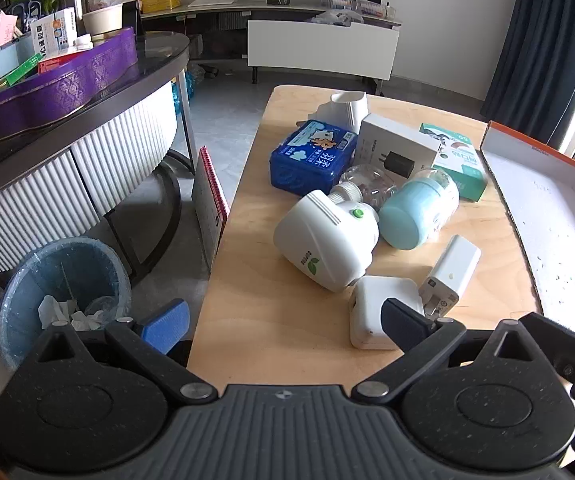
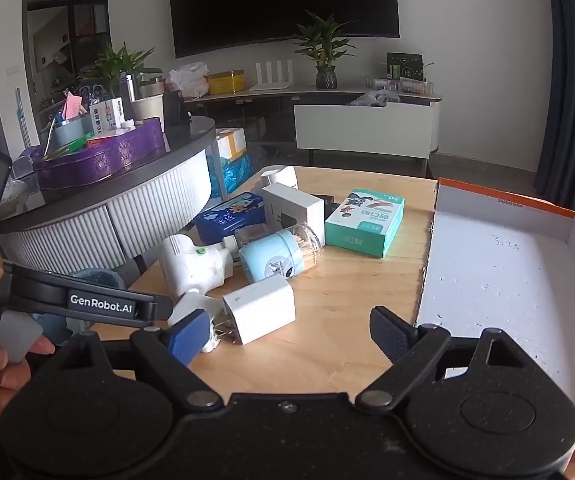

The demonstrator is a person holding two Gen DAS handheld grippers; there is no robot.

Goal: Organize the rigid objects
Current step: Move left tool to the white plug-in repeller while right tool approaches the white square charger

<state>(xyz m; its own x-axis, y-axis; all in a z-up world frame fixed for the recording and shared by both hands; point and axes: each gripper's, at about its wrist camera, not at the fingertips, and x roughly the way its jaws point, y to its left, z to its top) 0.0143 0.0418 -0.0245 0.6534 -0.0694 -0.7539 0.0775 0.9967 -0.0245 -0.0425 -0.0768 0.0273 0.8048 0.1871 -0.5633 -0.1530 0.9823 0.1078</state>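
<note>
Both grippers stand wide open and hold nothing. The left gripper (image 1: 285, 320) hovers over the table's (image 1: 287, 336) near edge; its right finger (image 1: 401, 322) overlaps a white adapter (image 1: 367, 300) at 6 o'clock of the pile. At 12 o'clock of that adapter lies a white plug-in unit (image 1: 327, 240), with a blue jar (image 1: 415, 212) at its 3 o'clock. The right gripper (image 2: 289, 334) hangs just below a white charger (image 2: 261, 304). The orange-rimmed box (image 2: 527, 280) sits open at 3 o'clock of the pile.
</note>
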